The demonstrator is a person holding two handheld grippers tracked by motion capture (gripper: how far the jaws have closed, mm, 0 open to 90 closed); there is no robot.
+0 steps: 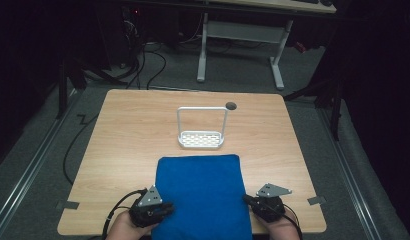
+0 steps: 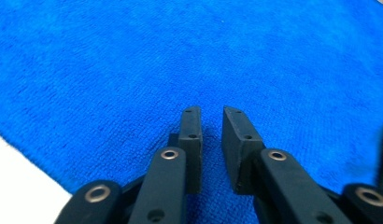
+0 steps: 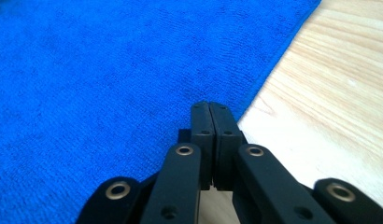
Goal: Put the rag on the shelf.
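With the blue towel (image 1: 200, 192) lying flat at the worktop's (image 1: 123, 130) near edge, the left hand-held gripper (image 2: 211, 112), slightly parted and empty, and the right hand-held gripper (image 3: 210, 106), closed on nothing, flank its near corners, so gripping them likely comes next.

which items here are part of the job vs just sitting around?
In the job:
- blue towel, flat on the table's near half
- left gripper, jaws slightly apart over the towel
- right gripper, jaws together at the towel's edge

Just lying about:
- white rack, beyond the towel
- dark round hole in the table
- desk frame on the floor behind
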